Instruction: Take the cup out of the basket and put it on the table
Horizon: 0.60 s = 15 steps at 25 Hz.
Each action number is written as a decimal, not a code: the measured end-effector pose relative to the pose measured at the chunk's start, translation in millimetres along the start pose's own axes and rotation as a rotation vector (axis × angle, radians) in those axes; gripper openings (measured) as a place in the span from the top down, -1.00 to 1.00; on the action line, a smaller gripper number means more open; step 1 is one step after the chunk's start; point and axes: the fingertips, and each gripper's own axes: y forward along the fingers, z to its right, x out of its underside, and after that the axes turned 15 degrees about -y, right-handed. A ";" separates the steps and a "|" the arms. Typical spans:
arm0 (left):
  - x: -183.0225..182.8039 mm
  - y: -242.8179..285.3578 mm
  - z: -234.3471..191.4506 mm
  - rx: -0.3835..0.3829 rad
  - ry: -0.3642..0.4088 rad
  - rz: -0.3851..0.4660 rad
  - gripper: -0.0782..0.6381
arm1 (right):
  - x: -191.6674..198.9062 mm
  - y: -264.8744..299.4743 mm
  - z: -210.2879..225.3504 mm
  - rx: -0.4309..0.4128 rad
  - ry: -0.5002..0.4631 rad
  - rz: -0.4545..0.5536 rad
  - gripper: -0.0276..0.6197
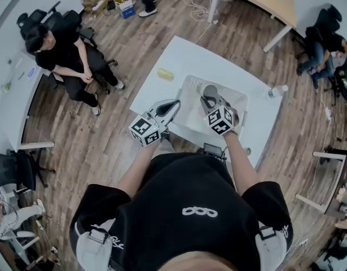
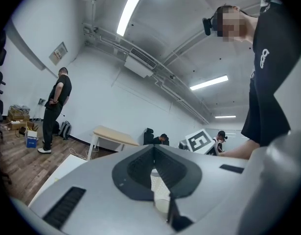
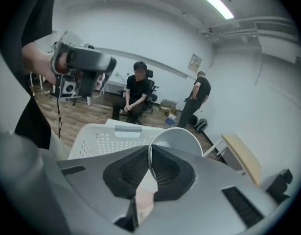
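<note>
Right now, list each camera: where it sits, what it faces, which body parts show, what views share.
Head view: on the head, steeply down at table and basket; torso, arms.
Left gripper view: on left gripper, level across room; torso.
Right gripper view: on right gripper, gripping cup; left hand.
Shared: basket, in head and right gripper views.

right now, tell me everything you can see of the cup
The cup is plain white and thin-walled, with a round rim and no handle in view. The right gripper is shut on its rim, one jaw inside, one outside, and the cup is tilted, mouth toward that gripper's camera. It is held over the white perforated basket, apparently clear of it.
</note>
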 end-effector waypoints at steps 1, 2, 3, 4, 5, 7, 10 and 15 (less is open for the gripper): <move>0.3 4.2 0.6 0.011 0.002 -0.008 0.76 | -5.2 -11.2 5.0 0.032 0.006 0.023 0.82; 0.6 9.0 1.5 0.023 0.004 -0.016 0.76 | -9.6 -23.0 10.6 0.066 0.014 0.044 0.82; 0.9 14.1 2.8 0.037 0.007 -0.026 0.76 | -13.1 -35.5 16.3 0.101 0.026 0.063 0.82; 1.4 19.2 4.4 0.051 0.011 -0.035 0.76 | -15.5 -48.3 21.9 0.138 0.039 0.080 0.82; 1.9 24.0 6.5 0.064 0.014 -0.044 0.76 | -16.5 -60.8 26.7 0.174 0.053 0.094 0.82; 3.1 33.0 11.4 0.089 0.021 -0.056 0.76 | -14.3 -82.9 33.0 0.230 0.082 0.108 0.82; 5.9 48.0 20.2 0.127 0.024 -0.074 0.76 | -1.8 -105.6 35.5 0.276 0.115 0.092 0.82; 14.3 70.6 41.2 0.185 0.031 -0.104 0.76 | 27.6 -129.3 31.2 0.318 0.167 0.056 0.82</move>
